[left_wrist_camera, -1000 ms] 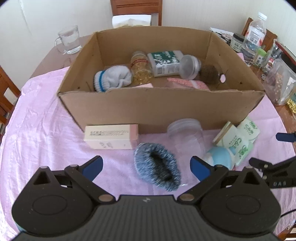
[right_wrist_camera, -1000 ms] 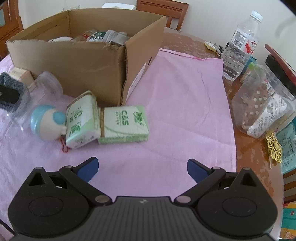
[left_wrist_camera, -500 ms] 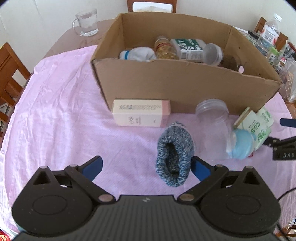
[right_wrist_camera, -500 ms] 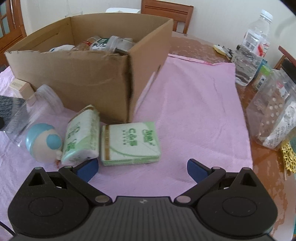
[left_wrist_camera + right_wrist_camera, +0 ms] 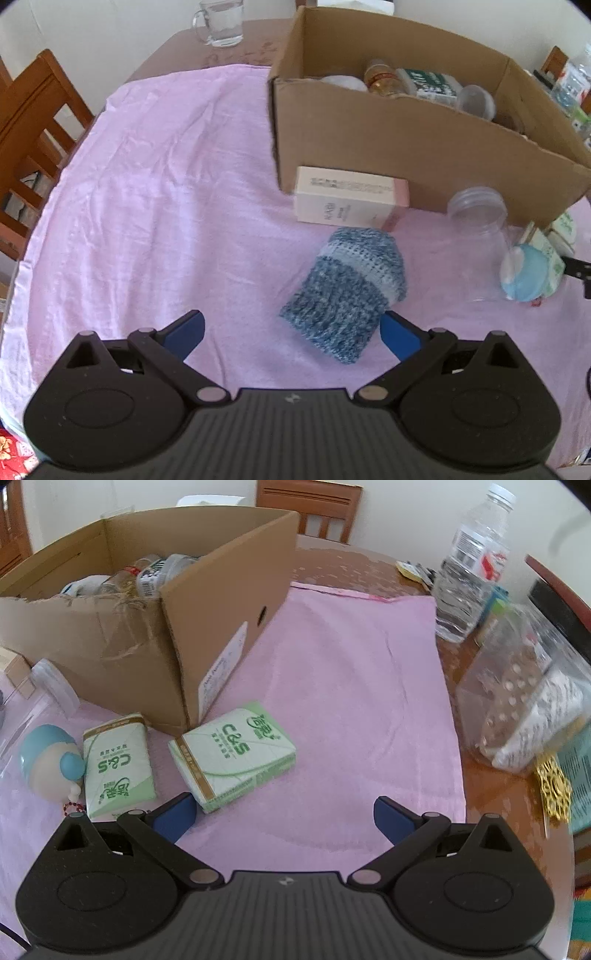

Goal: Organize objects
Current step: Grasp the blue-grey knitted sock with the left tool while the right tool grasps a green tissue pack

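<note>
A cardboard box (image 5: 424, 147) holding bottles and a white sock stands on the pink cloth (image 5: 166, 192). In front of it lie a cream carton (image 5: 349, 201), a blue knitted sock (image 5: 351, 291), a clear jar (image 5: 480, 236) and a blue-and-cream toy (image 5: 526, 273). My left gripper (image 5: 291, 332) is open, its right finger beside the sock's cuff. In the right wrist view, two green tissue packs (image 5: 234, 755) (image 5: 118, 764) lie by the box corner (image 5: 177, 657). My right gripper (image 5: 282, 816) is open, its left finger close to the nearer pack.
A glass mug (image 5: 219, 22) stands at the far table edge and a wooden chair (image 5: 29, 129) on the left. A water bottle (image 5: 469, 565), a clear plastic container (image 5: 524, 698) and a gold ornament (image 5: 552, 790) crowd the table's right side.
The left gripper has swung left and down toward the knitted sock, which now lies between its fingers' reach. The right gripper has moved nearer to the tissue packs.
</note>
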